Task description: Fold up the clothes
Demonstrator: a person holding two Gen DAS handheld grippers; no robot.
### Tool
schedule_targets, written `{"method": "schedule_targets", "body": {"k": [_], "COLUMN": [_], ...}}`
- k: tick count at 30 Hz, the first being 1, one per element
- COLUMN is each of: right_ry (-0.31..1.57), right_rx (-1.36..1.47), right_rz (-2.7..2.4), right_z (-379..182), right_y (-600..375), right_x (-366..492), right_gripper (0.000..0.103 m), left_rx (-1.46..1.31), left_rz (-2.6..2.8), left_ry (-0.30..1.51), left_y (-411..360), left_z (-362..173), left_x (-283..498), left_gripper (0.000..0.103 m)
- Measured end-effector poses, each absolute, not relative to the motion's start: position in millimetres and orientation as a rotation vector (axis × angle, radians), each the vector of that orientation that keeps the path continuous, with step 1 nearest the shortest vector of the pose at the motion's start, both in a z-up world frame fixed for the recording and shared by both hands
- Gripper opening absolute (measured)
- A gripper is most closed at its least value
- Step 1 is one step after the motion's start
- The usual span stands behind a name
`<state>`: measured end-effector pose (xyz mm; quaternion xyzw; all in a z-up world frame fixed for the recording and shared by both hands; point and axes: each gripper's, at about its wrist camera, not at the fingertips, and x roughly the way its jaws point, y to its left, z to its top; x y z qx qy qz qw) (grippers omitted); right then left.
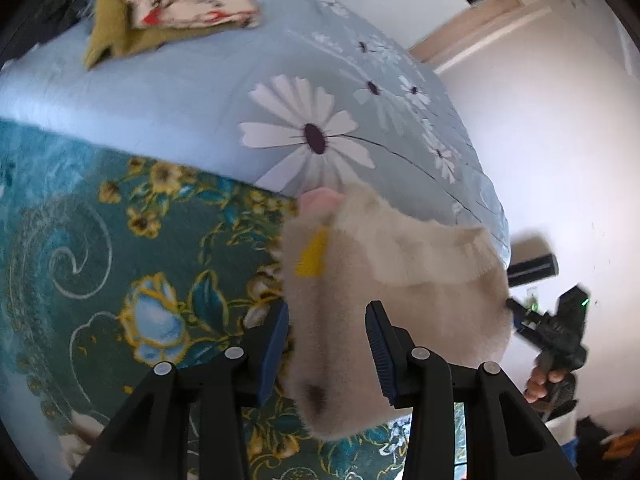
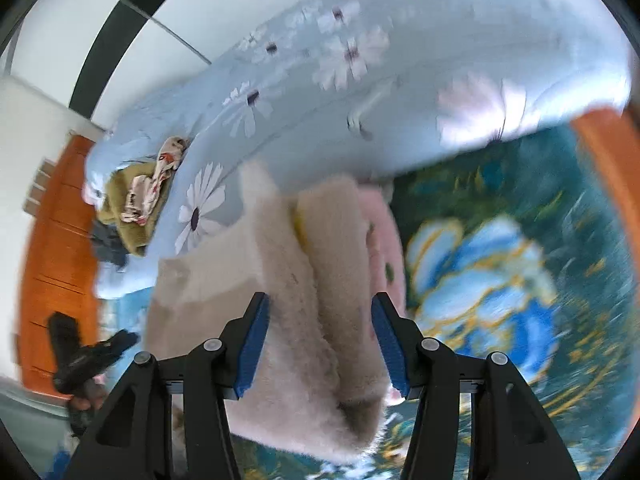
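A folded fluffy cream garment (image 1: 384,264) with a pink part and a yellow patch is held up between the two grippers, over the teal floral blanket (image 1: 120,240). My left gripper (image 1: 328,344) has its blue pads on either side of one end of the garment. My right gripper (image 2: 318,340) straddles the other end (image 2: 312,280) the same way. The jaws look partly open around the thick bundle in both views. The right gripper also shows in the left wrist view (image 1: 556,332), and the left gripper in the right wrist view (image 2: 88,356).
A light blue daisy-print quilt (image 1: 280,92) lies beyond the teal blanket. On it sit an olive-green garment (image 1: 116,32) and a folded white patterned cloth (image 1: 188,4). An orange wooden bed frame (image 2: 60,240) and white tiled floor (image 1: 540,140) border the bed.
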<state>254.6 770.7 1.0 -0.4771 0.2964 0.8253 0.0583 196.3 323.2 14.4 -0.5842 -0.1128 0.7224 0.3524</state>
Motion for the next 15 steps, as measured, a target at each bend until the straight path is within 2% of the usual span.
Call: {"method": "schedule_targets", "body": {"k": [3,7,12,15], "right_ry": [0.669,0.321,0.335,0.453], "right_rx": [-1.464,-1.585,-1.616,-1.566], "right_rz": [2.609,2.628,2.505,2.505], "right_z": [25,10,-32,-47], "right_y": [731,685,700,710], "right_x": [243,231,248,262], "right_gripper": [0.054,0.054,0.054,0.054], "left_rx": [-1.45,-1.372,-1.345,-1.385], "left_rz": [1.87,1.864,1.835,1.817], "left_ry": [-0.176,-0.024,0.151,0.185], "left_y": [348,380,403,410], "left_z": [25,38,28,14], "left_x": [212,233,252,251], "left_gripper": [0.044,0.044,0.044,0.044]}}
